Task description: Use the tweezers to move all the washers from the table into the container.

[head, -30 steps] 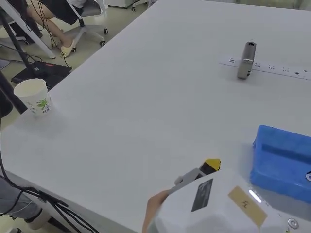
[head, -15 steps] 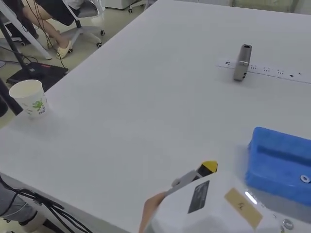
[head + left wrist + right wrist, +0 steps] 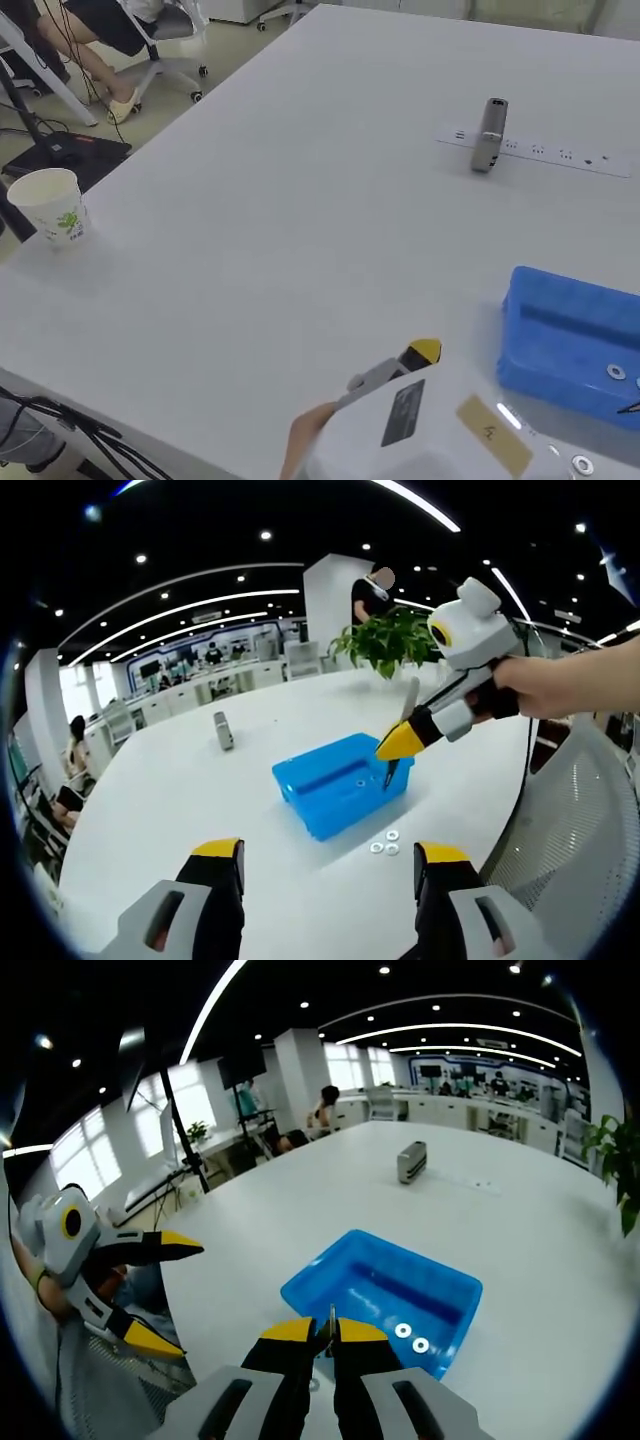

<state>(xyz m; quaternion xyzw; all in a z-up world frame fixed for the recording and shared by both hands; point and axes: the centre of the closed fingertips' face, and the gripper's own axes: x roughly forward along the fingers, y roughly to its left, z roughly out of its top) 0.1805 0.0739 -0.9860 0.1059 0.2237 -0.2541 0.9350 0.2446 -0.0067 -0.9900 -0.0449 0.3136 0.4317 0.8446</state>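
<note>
A blue container (image 3: 335, 783) sits on the white table (image 3: 180, 810), with a washer (image 3: 358, 776) inside it. In the right gripper view the container (image 3: 370, 1290) holds two washers (image 3: 411, 1336). A small group of washers (image 3: 385, 845) lies on the table just in front of the container. My right gripper (image 3: 400, 744) is shut on the tweezers (image 3: 391, 768), whose tips hang over the container's near corner. The right gripper (image 3: 330, 1332) clamps the tweezers (image 3: 331, 1320) between its yellow pads. My left gripper (image 3: 330, 865) stands open with nothing in it, short of the container; one yellow fingertip (image 3: 421, 352) shows in the head view.
A paper cup (image 3: 50, 205) stands near the table's left edge. A power strip (image 3: 545, 153) with a grey device (image 3: 488, 133) on it lies at the far side. One washer (image 3: 581, 465) lies beside the container (image 3: 565, 335). A person's hand (image 3: 540, 680) holds the right gripper.
The head camera has swung, bringing more of the container, a washer in it and the tweezers' tip into view. The left gripper keeps its place beside the container.
</note>
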